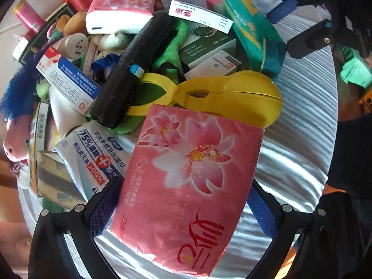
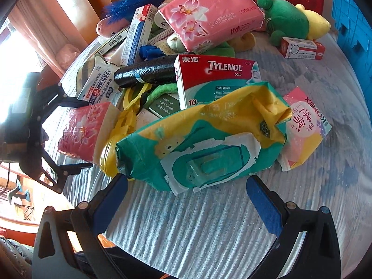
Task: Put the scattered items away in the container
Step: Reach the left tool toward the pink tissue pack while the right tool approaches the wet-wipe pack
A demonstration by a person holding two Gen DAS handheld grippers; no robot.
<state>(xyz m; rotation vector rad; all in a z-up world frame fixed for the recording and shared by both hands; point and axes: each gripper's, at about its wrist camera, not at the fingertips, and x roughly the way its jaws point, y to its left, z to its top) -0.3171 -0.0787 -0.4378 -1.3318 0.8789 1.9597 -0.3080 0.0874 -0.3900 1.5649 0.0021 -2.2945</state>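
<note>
A heap of scattered items lies on the striped white cloth [image 1: 302,139]. A pink tissue pack [image 1: 186,186] lies between the fingers of my left gripper [image 1: 183,209], whose jaws stand wide on both sides of it; I cannot tell if the pads touch it. The same pack [image 2: 86,130] and left gripper show in the right wrist view. My right gripper [image 2: 188,209] is open just before a green and yellow wet-wipe pack [image 2: 204,148]. The blue container [image 2: 351,23] stands at the far right.
The heap holds a yellow plastic scoop [image 1: 232,93], a black roll [image 1: 125,69], a Tylenol box [image 2: 214,79], a second pink tissue pack [image 2: 209,14], a green frog plush [image 2: 286,21], a red box [image 2: 300,47] and a pink Kotex pack [image 2: 302,127].
</note>
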